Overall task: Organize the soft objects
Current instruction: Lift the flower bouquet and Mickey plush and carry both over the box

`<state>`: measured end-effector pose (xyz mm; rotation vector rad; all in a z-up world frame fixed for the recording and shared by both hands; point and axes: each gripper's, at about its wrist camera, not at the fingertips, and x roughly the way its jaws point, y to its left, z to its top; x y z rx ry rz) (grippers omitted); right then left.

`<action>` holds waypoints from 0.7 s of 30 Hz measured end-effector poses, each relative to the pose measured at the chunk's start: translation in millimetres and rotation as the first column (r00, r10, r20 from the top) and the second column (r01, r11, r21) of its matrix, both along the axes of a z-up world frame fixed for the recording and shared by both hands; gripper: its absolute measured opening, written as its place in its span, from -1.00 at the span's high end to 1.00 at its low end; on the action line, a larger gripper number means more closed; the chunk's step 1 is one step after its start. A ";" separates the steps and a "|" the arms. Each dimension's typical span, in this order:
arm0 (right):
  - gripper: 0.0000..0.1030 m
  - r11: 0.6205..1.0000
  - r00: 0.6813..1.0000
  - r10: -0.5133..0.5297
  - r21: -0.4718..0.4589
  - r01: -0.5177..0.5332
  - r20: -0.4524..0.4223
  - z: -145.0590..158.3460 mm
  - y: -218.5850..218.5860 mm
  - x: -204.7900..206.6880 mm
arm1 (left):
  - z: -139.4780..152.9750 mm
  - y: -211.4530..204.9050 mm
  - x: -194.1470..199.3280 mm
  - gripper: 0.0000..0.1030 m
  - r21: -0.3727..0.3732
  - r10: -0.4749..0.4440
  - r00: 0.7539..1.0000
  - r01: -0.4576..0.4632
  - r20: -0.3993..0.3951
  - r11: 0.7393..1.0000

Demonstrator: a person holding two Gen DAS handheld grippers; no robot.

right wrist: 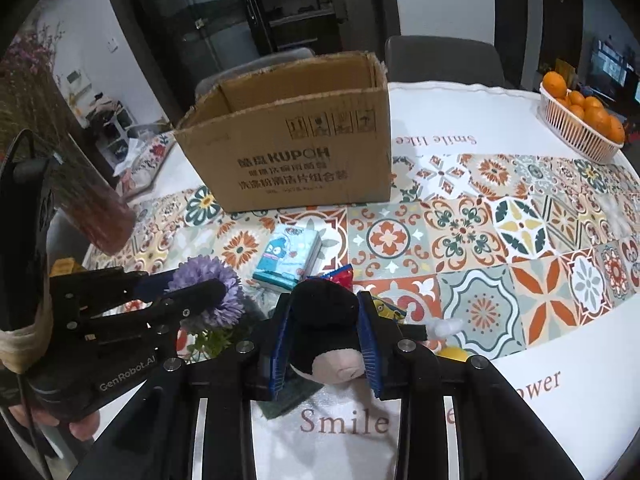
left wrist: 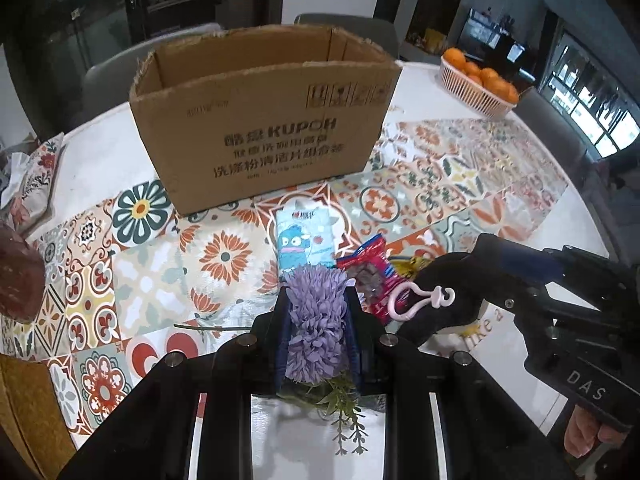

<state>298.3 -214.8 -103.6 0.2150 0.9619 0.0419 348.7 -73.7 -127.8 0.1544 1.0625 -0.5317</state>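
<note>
My left gripper (left wrist: pixel 318 300) is shut on a purple artificial flower (left wrist: pixel 316 320), green leaves hanging below; it also shows in the right wrist view (right wrist: pixel 212 292). My right gripper (right wrist: pixel 324 312) is shut on a black and white plush toy (right wrist: pixel 326 328) with a pink clip (left wrist: pixel 420 300). An open cardboard box (left wrist: pixel 264 120) stands behind on the patterned tablecloth; it also shows in the right wrist view (right wrist: pixel 292 140). A blue tissue pack (left wrist: pixel 306 240) and a red snack packet (left wrist: pixel 372 276) lie in front of the box.
A basket of oranges (left wrist: pixel 478 80) stands at the far right of the table. A floral cushion (left wrist: pixel 32 180) lies at the left edge. A brown vase of dried stalks (right wrist: pixel 80 184) stands at the left. Chairs stand behind the table.
</note>
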 end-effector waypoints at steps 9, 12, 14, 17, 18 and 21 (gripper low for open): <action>0.36 1.000 0.997 -0.009 -0.007 0.009 0.078 33.1 0.4 -13.3 | 34.2 3.8 -12.8 0.52 -0.040 0.029 0.996 -0.025 0.087 0.999; 0.36 1.000 0.995 -0.017 -0.003 0.017 0.098 42.0 -2.0 -16.0 | 46.2 5.3 -16.3 0.52 -0.042 0.040 0.991 -0.034 0.126 0.999; 0.36 1.000 0.993 -0.023 -0.004 0.023 0.113 48.5 -3.6 -17.0 | 54.9 6.2 -17.9 0.52 -0.048 0.046 0.987 -0.040 0.151 0.998; 0.36 0.999 0.990 -0.031 -0.013 0.033 0.139 58.1 -5.1 -17.2 | 66.5 8.2 -19.0 0.52 -0.063 0.057 0.982 -0.047 0.178 0.997; 0.36 0.999 0.989 -0.032 -0.015 0.035 0.147 61.4 -5.2 -16.9 | 71.1 8.9 -18.9 0.52 -0.065 0.063 0.980 -0.052 0.190 0.997; 0.36 0.999 0.985 -0.036 -0.017 0.039 0.171 71.3 -6.6 -14.4 | 82.9 9.8 -17.9 0.52 -0.078 0.074 0.973 -0.058 0.217 0.995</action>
